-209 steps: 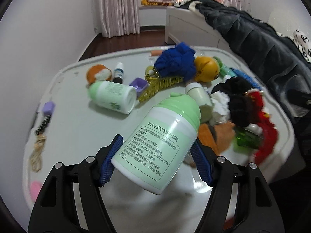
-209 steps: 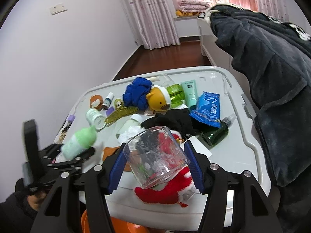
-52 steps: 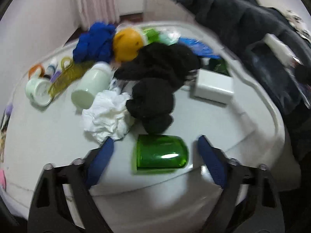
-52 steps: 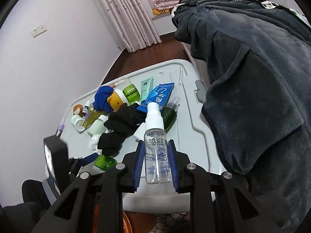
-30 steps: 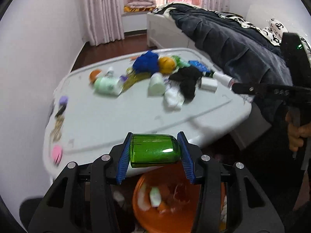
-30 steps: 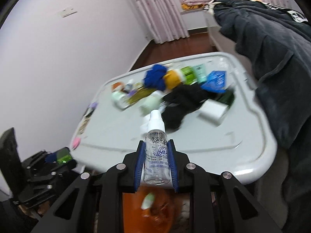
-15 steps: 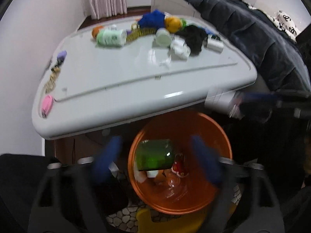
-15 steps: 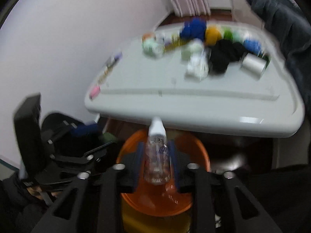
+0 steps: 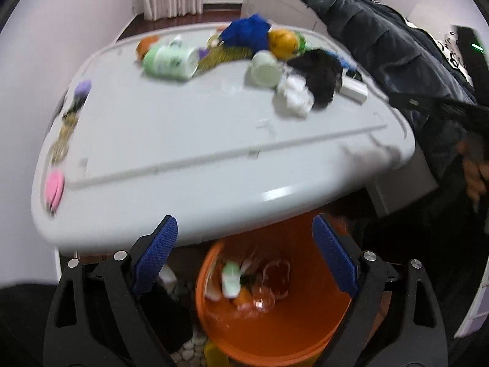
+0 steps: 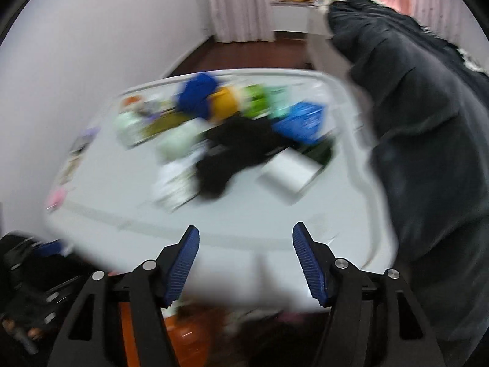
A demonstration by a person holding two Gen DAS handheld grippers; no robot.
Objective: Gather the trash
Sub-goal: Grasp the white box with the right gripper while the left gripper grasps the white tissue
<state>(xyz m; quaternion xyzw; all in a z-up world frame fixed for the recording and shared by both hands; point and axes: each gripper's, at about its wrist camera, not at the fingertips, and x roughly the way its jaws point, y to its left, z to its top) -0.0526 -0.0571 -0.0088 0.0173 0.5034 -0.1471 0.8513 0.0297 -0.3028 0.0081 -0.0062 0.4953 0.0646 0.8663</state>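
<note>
My left gripper (image 9: 244, 253) is open and empty, above the orange bin (image 9: 275, 333) that stands on the floor under the table's near edge. The bin holds several discarded items, among them a small green-and-white bottle (image 9: 230, 278) and clear glass. My right gripper (image 10: 246, 258) is open and empty, over the near edge of the white table (image 10: 128, 195). The right wrist view is blurred. On the table lie a green bottle (image 9: 169, 61), a pale green cup (image 9: 264, 68), a white crumpled tissue (image 9: 295, 98), black cloth (image 9: 321, 76) and a white box (image 10: 288, 172).
A blue cloth (image 9: 247, 32) and a yellow toy (image 9: 282, 41) lie at the table's far side. A pink item (image 9: 54, 185) and a cord (image 9: 62, 134) lie at the left edge. A bed with a dark blanket (image 9: 382, 39) stands to the right.
Both grippers have let go: the green jar and the clear spray bottle are out of the jaws. Both views have swung up from the bin toward the table.
</note>
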